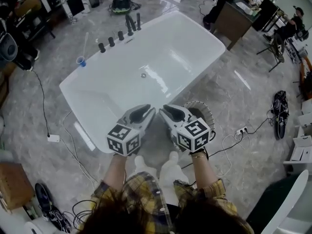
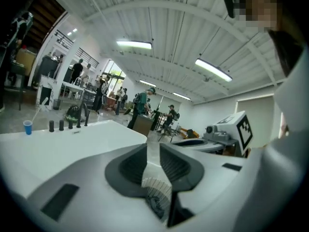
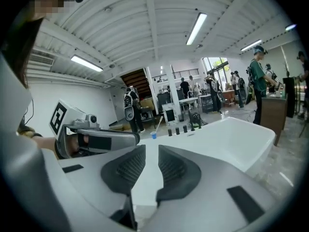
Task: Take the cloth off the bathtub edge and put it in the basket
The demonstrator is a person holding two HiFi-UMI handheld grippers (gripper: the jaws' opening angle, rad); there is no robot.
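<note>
left tool [image 1: 142,112]: jaws a narrow gap apart, nothing held, over bathtub [image 1: 161,57] near end
right tool [image 1: 170,112]: same narrow gap, empty, above basket [image 1: 204,109]
basket: on floor [image 1: 243,99] at bathtub's near corner
cloth: cannot tell; dark shape [image 2: 155,206] lies inside basket

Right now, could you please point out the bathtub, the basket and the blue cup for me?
bathtub [image 1: 117,87], head view, bare inner wall.
basket [image 1: 205,114], head view, ribbed outer wall.
blue cup [image 1: 81,61], head view, its side.
</note>
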